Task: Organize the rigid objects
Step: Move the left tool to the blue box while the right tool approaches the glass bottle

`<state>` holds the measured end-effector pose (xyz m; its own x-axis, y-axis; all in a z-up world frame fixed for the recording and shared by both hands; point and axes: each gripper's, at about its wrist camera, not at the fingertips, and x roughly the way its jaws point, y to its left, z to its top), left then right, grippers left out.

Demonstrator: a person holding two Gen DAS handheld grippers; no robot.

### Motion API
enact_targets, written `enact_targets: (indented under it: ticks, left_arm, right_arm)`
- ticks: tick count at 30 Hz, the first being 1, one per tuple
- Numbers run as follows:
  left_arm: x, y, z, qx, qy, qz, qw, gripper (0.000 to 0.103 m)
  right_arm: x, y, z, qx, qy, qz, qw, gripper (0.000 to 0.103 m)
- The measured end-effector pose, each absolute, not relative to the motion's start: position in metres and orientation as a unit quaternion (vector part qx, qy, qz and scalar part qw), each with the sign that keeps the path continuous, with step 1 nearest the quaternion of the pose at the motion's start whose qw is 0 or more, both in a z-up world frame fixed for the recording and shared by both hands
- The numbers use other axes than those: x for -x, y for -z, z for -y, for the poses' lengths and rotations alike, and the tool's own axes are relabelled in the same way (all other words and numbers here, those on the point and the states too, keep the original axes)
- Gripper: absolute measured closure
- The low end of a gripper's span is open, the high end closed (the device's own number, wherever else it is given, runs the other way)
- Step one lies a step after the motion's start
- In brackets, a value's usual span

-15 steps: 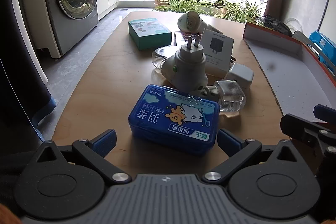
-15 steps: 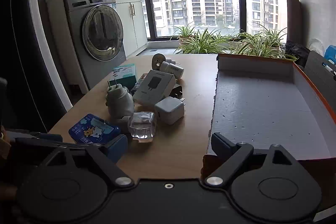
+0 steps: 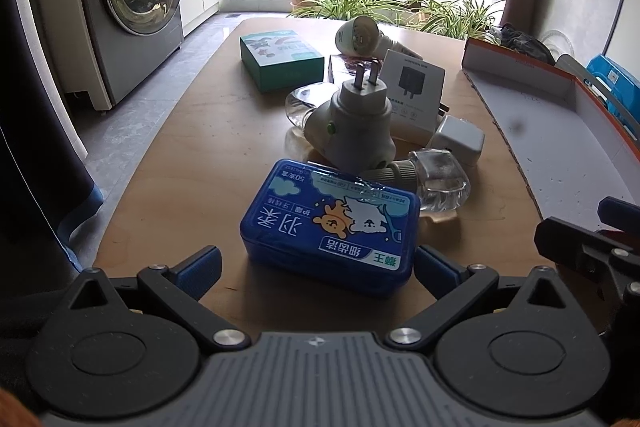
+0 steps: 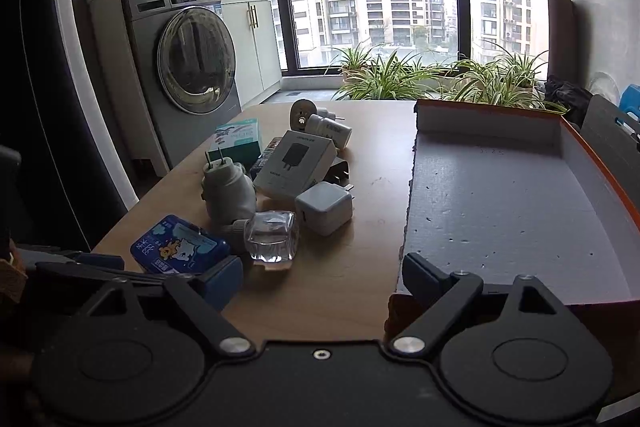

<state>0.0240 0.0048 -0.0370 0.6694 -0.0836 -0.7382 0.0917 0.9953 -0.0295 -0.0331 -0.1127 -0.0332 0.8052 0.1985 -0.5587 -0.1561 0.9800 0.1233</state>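
Wooden tabletop (image 3: 192,163) fills the middle of both views; the big shallow tray (image 4: 520,211), orange-edged with a grey foam floor, takes the right half of the right wrist view and lies bare, likely the drop-off. Clutter sits centre frame in the left wrist view: teal box (image 3: 282,61) upper centre, grey charger box (image 3: 416,95) right of it, blue floss box (image 3: 330,227) lowest and nearest the camera. Above the blue floss box stands a grey plug-in device (image 3: 352,127) with prongs up, its clear bottle (image 3: 440,181) lying touching or just beside the box's far right corner; small white charger cube (image 3: 458,139) just beyond. Left gripper (image 3: 316,265) is spread wide, fingers flanking the near end of the blue floss box, pads apparently not pressing yet. Right gripper (image 4: 320,281) also spread wide, nothing between its fingers, low over bare tabletop at the tray's near left corner. Judged step: closing on the blue floss box first. Risks: box is wide and glossy, so a grip only on the near end could let it pivot or slip out on lift; pushing forward to seat deeper could shove it into the clear bottle and tip the prong-up device; the two grippers sit close at lower right of the left view, so swinging toward the tray could clip them.
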Motion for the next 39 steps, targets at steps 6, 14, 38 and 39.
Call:
enact_targets:
  ticks: [6, 14, 38, 39]
  left_arm:
    - [-0.0260, 0.0382, -0.0041, -0.007, 0.049, -0.405, 0.913, 0.000]
    - [-0.0273, 0.0390, -0.0030, -0.011, 0.053, -0.404, 0.913, 0.000]
    - [-0.0322, 0.0432, -0.0039, -0.015, 0.058, -0.407, 0.911, 0.000]
    - [-0.0327, 0.0435, -0.0038, -0.016, 0.059, -0.407, 0.911, 0.000]
  right_arm:
    - [0.0323, 0.0341, 0.1126, -0.037, -0.094, -0.300, 0.949, 0.001]
    - [0.0312, 0.0357, 0.1131, -0.038, -0.095, -0.303, 0.947, 0.001]
    - [0.0311, 0.0367, 0.1129, -0.036, -0.095, -0.303, 0.947, 0.001]
    - [0.0308, 0.0371, 0.1127, -0.035, -0.095, -0.303, 0.947, 0.001]
